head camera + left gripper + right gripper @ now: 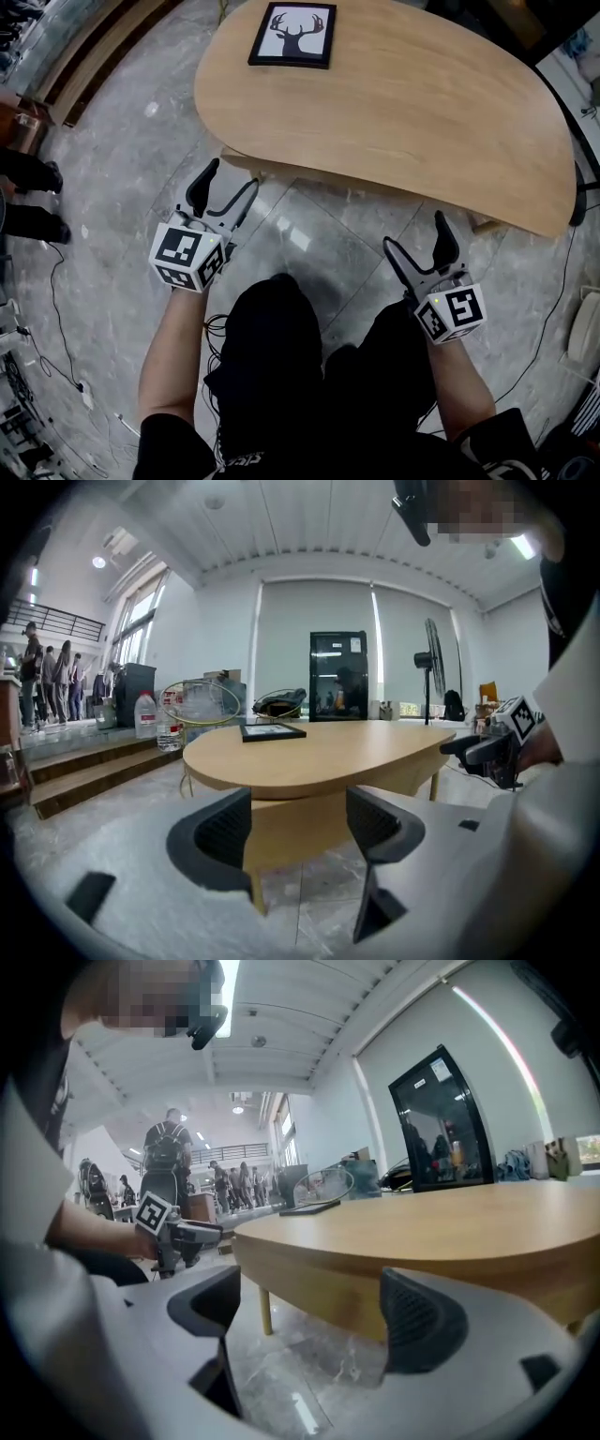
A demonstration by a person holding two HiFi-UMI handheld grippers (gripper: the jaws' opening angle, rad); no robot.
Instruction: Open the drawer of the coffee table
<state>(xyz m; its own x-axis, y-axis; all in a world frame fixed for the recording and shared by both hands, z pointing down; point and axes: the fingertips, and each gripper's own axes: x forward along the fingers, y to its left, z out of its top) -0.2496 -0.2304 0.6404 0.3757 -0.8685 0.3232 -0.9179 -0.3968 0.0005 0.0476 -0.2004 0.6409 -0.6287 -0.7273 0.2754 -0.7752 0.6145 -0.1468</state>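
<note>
My left claw point(232, 178) and right claw point(414, 232) gape wide, empty, levelled at the coffee table point(403, 103) edge, upper frame (presumably for its unseen drawer).

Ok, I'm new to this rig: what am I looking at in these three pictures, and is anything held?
No robot arm here: a person holds a two-jaw gripper in each hand. The top-down picture comes from a camera on the person's head; the other two come from cameras riding on the left gripper and right gripper, looking along their jaws. Both pairs of jaws stand apart and hold nothing. Ahead is the wooden coffee table, bearing a framed deer picture.
</note>
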